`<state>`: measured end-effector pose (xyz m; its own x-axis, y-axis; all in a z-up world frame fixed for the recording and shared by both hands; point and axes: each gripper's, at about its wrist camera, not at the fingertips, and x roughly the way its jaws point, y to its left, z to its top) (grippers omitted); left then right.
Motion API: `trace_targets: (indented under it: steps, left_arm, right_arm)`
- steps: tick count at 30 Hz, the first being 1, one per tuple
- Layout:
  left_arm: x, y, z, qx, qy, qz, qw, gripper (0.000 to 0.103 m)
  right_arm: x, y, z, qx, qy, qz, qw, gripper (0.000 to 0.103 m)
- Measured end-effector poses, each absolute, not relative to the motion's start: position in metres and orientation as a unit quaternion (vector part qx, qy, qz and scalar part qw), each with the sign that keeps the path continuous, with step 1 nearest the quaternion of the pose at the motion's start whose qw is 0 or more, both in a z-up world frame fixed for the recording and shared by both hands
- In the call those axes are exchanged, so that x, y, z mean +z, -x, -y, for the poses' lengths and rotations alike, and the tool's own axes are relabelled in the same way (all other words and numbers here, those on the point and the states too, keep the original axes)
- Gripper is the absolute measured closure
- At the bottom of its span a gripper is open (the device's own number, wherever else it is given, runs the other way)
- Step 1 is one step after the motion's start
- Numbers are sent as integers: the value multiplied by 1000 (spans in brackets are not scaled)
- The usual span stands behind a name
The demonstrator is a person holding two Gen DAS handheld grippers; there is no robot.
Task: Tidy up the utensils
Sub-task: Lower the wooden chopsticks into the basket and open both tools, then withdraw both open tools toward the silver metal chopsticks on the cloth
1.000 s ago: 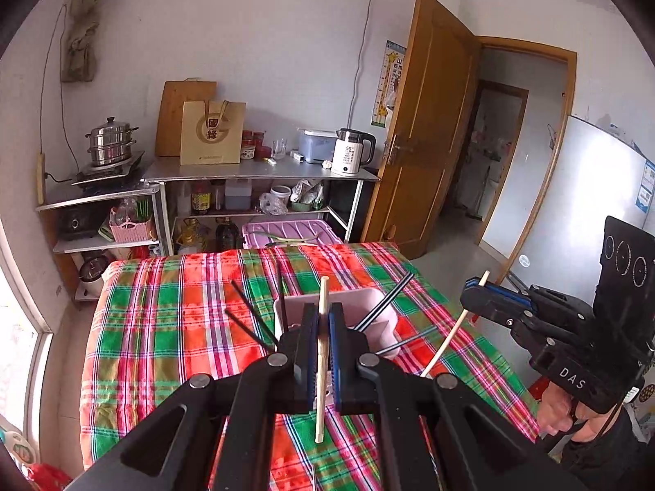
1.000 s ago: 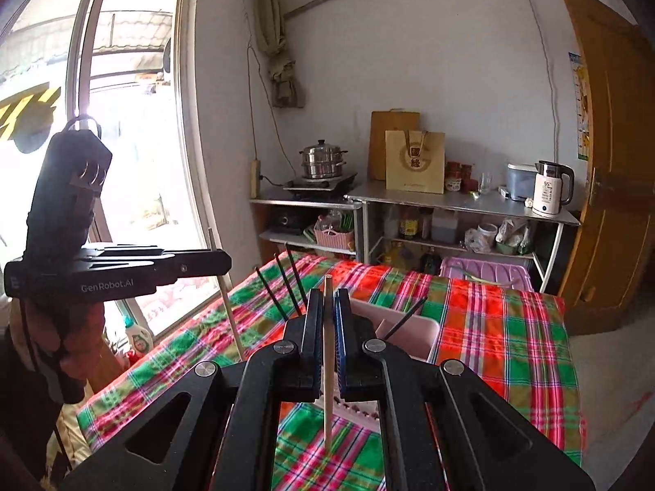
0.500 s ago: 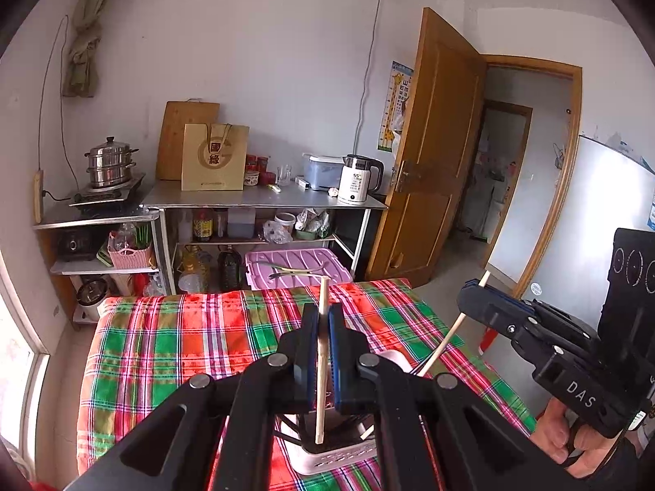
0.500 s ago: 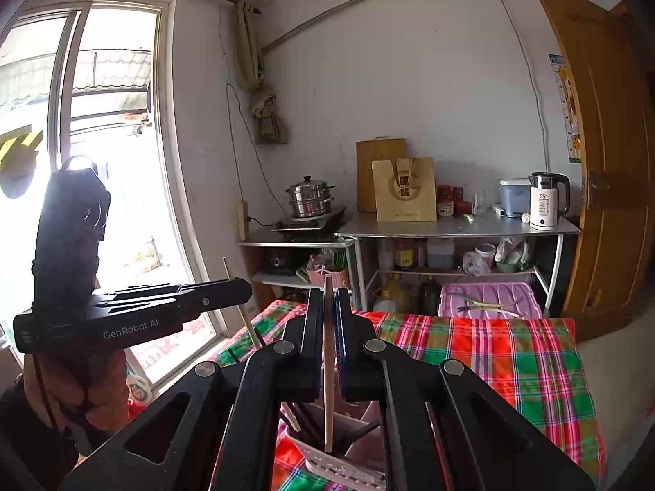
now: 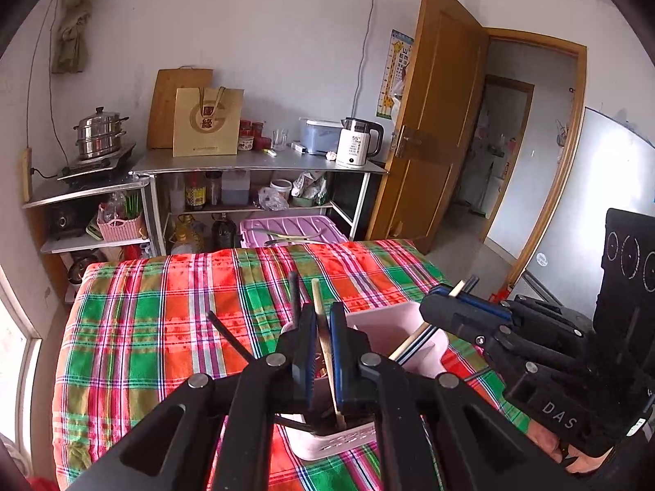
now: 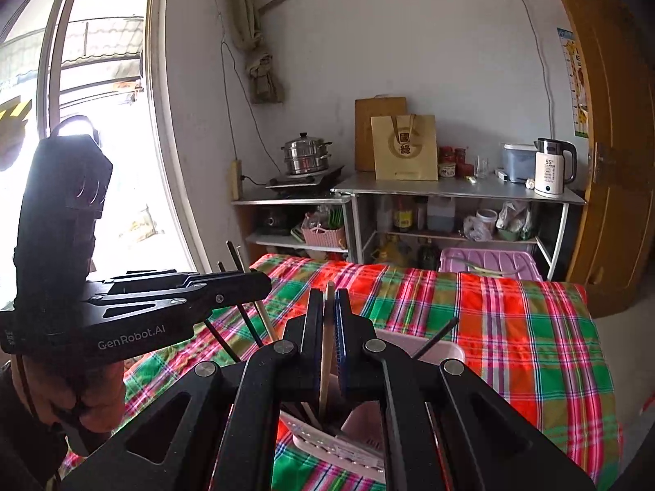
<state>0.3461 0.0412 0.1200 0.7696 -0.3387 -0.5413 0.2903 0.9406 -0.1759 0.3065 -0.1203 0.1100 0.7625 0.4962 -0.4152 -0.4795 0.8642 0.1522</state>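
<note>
A pink utensil holder [image 5: 393, 333] stands on the plaid tablecloth [image 5: 172, 307]; several black chopsticks [image 5: 229, 335] stick out of it. My left gripper [image 5: 321, 327] is shut on a pale wooden chopstick [image 5: 323, 335] whose lower end reaches down into the holder. My right gripper [image 6: 327, 319] is shut on another wooden chopstick [image 6: 326, 352], its lower end also inside the holder [image 6: 430, 352]. In the left wrist view the right gripper [image 5: 458, 300] hangs over the holder's right side. In the right wrist view the left gripper [image 6: 245, 286] is at the left.
Behind the table stand metal shelves [image 5: 254, 163] with a steamer pot [image 5: 100, 131], a paper bag [image 5: 206, 122], a white kettle [image 5: 356, 141] and a purple bin [image 5: 292, 229] below. A window [image 6: 82, 143] is on the left, an open wooden door [image 5: 434, 122] on the right.
Both grippers have come down over the holder, and each wooden chopstick's lower end has gone into it. Both stay shut.
</note>
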Motion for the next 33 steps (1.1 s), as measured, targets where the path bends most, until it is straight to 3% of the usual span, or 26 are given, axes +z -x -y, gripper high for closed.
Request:
trace_targets:
  steps: [4, 6, 10, 22, 33]
  left_arm:
    - [112, -343, -39, -165, 30, -306, 937, 96]
    - [111, -339, -40, -165, 28, -308, 937, 96]
    - [116, -324, -43, -167, 36, -301, 938, 78]
    - [137, -225, -57, -154, 34, -249, 955, 77]
    - [84, -135, -47, -143, 18, -273, 951, 77]
  right_arm:
    - [105, -302, 120, 258, -1, -239, 936, 88]
    - [106, -298, 124, 259, 1, -240, 936, 88]
    - [112, -287, 135, 254, -3, -234, 938, 88]
    - [135, -211, 180, 239, -13, -199, 950, 87]
    - [94, -132, 216, 218, -11, -221, 951, 87]
